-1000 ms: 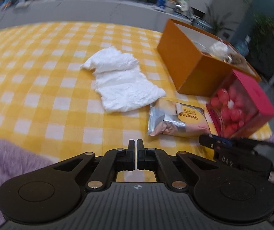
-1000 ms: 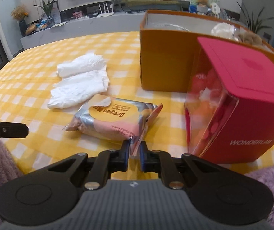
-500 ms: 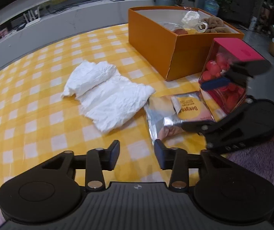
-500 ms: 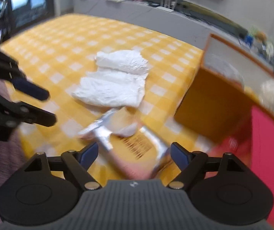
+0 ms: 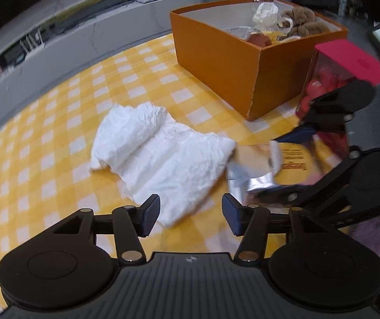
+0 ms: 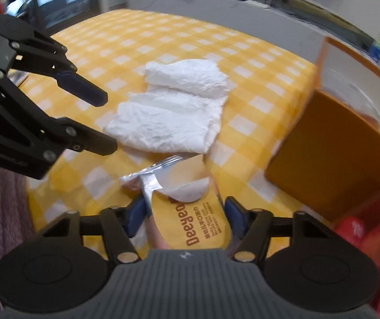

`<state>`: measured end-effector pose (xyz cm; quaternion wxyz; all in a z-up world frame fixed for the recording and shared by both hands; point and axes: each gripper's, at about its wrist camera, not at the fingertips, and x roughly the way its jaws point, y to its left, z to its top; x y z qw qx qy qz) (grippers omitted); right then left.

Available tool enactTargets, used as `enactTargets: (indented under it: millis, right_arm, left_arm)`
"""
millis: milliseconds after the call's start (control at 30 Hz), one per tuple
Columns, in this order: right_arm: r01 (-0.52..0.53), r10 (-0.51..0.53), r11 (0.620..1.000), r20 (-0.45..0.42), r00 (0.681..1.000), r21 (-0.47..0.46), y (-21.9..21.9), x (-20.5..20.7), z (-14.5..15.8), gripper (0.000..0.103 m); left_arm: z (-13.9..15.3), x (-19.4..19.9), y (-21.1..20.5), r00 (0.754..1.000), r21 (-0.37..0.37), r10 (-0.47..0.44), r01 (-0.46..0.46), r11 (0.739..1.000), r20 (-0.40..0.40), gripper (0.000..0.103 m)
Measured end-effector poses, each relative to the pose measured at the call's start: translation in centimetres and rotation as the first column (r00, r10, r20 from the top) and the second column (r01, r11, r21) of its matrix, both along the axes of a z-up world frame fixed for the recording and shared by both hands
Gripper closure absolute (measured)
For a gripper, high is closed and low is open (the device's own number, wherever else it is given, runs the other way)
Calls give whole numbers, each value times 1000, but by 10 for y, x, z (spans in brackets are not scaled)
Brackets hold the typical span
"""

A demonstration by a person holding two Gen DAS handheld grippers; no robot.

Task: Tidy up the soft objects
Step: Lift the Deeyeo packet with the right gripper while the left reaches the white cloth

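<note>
Both pads of the right tool (image 6: 183, 216), just closing, flank the wipes pack (image 6: 190, 212); whether they press is unclear.

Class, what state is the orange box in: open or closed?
Open. The orange box has no lid on it, and its white inner walls and contents show from above.

Ahead of my left gripper (image 5: 190, 214) the yellow-and-white checked tablecloth (image 5: 57, 143) lay bare to the far edge, room enough to pass on that side. The crumpled white soft pad (image 5: 160, 159) blocked the middle. To the right the tall orange cardboard box (image 5: 232, 74) and the red-lidded clear box (image 5: 330, 85) walled things off, and my right gripper (image 6: 183, 216) crowded the silver-and-orange wipes packet (image 6: 190, 212) beside them.
</note>
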<state>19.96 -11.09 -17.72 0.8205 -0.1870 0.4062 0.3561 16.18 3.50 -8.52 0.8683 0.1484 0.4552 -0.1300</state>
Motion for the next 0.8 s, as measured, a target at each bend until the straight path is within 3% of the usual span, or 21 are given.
enactTargets:
  millis: [200, 367, 533, 633, 700, 767, 800]
  right_arm:
    - [233, -234, 969, 3, 972, 76, -11, -2, -1, 47]
    - [302, -300, 944, -36, 953, 135, -20, 3, -6, 45]
    - [330, -323, 932, -72, 944, 148, -21, 8, -12, 42]
    - [331, -324, 932, -68, 944, 150, -20, 7, -12, 42]
    - [328, -322, 933, -62, 945, 146, -19, 6, -12, 42]
    - [327, -322, 934, -59, 945, 144, -20, 5, -12, 42]
    - [328, -323, 934, -59, 945, 145, -20, 5, -12, 42]
  left_arm:
    - [-10, 17, -14, 996, 110, -83, 79, 991, 28, 24]
    - [-28, 26, -27, 988, 213, -147, 135, 968, 43, 23]
    - [-43, 35, -26, 990, 199, -139, 131, 971, 24, 23]
    - [-42, 39, -20, 994, 147, -108, 102, 984, 32, 23]
    - [-43, 42, -16, 995, 106, -94, 90, 990, 34, 29]
    - [-43, 44, -13, 996, 59, -88, 86, 995, 31, 45]
    - [-43, 45, -13, 996, 44, -86, 85, 995, 28, 59]
